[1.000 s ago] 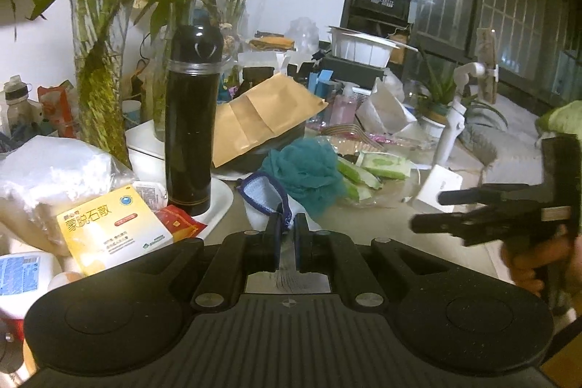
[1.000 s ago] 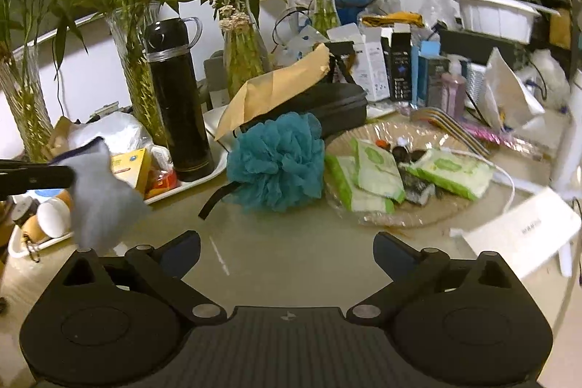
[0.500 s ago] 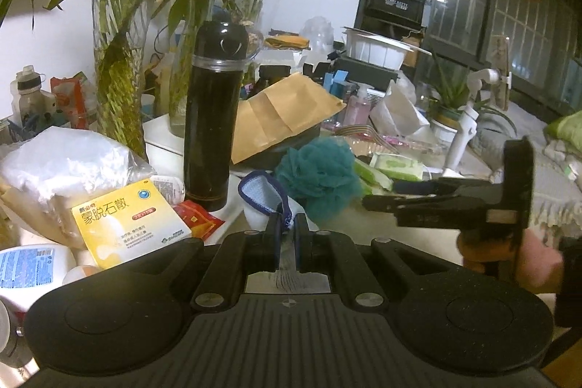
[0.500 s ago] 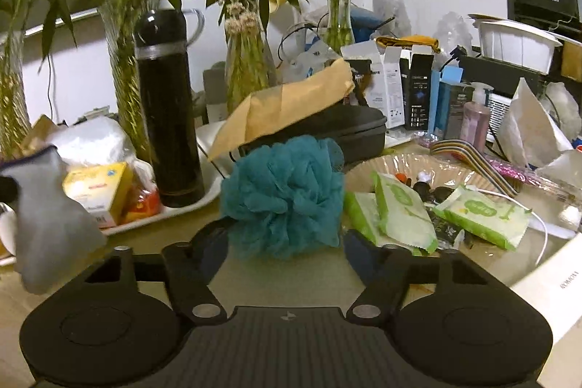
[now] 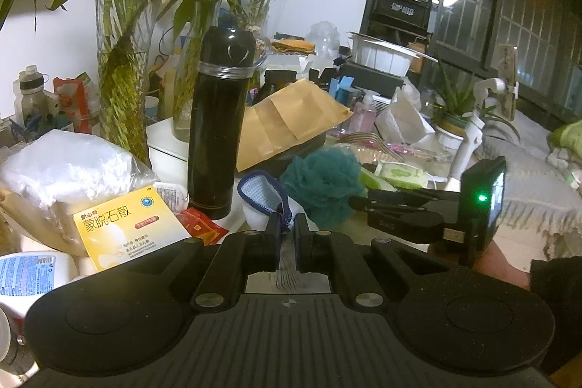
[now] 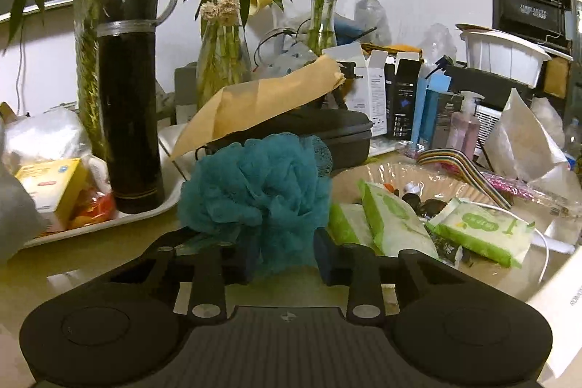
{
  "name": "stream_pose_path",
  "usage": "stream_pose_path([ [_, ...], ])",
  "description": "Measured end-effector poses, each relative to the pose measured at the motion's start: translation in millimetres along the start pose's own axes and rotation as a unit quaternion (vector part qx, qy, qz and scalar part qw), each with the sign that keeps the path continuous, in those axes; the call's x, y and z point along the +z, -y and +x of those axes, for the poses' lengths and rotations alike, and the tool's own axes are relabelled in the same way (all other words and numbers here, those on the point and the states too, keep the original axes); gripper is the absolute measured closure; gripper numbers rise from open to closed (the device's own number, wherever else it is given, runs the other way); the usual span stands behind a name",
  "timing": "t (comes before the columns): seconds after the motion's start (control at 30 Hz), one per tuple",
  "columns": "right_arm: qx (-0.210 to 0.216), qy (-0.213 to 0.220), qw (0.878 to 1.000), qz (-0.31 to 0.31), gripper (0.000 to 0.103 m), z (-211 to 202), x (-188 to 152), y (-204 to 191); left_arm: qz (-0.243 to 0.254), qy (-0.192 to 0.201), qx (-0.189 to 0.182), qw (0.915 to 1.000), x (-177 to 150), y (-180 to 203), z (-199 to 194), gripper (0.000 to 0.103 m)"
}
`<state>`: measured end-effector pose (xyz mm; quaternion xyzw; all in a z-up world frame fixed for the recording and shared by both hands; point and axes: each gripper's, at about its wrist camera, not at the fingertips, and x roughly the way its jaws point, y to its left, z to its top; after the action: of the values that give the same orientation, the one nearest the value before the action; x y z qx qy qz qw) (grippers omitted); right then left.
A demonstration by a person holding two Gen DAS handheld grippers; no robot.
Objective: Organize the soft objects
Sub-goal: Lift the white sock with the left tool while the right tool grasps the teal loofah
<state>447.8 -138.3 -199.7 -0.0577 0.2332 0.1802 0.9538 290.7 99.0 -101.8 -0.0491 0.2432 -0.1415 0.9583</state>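
Observation:
A teal mesh bath pouf (image 6: 260, 188) sits on the tabletop by a clear plate. My right gripper (image 6: 287, 253) has its fingers around the pouf's lower part, partly closed; whether they press it I cannot tell. It also shows in the left wrist view (image 5: 358, 202), reaching into the pouf (image 5: 320, 180). My left gripper (image 5: 287, 228) is shut on a grey cloth piece with a blue hem (image 5: 263, 193), held above the table; the same cloth shows at the left edge of the right wrist view (image 6: 14, 217).
A tall black flask (image 6: 129, 97) stands on a white tray (image 6: 109, 224) with a yellow medicine box (image 5: 127, 228). Glass vases of bamboo (image 5: 120, 90), a brown envelope (image 6: 262, 100) on a black case, and green wipe packs (image 6: 393, 224) on a clear plate crowd the table.
My right gripper has moved forward to the teal pouf and its fingers have narrowed around it. My left gripper, still holding the cloth, has shifted slightly left.

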Motion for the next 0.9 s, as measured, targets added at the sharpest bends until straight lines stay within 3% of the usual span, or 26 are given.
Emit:
stream_pose_path([
  [0.3, -0.03, 0.024, 0.998, -0.047, 0.07, 9.5, 6.8, -10.6, -0.012, 0.002, 0.001, 0.9999, 1.4, -4.1, -2.2, 0.096],
  [0.4, -0.026, 0.025, 0.998, -0.051, 0.076, 11.3, 10.6, -12.0, -0.01, 0.001, -0.002, 0.9999, 1.1, -2.9, -1.6, 0.096],
  [0.5, -0.026, 0.022, 0.997, -0.065, 0.094, 11.8, 11.7, -15.0, -0.008, -0.002, -0.004, 1.0, -0.3, -1.2, -0.7, 0.096],
  [0.57, -0.021, 0.019, 0.997, -0.069, 0.098, 10.5, 13.1, -14.9, -0.009, -0.002, -0.004, 0.9999, -0.2, -1.5, -0.1, 0.096],
  [0.9, 0.013, 0.046, 0.999, -0.022, 0.1, -23.5, 49.6, -0.3, -0.017, 0.002, -0.005, 0.9998, 0.0, -3.2, -1.6, 0.096],
])
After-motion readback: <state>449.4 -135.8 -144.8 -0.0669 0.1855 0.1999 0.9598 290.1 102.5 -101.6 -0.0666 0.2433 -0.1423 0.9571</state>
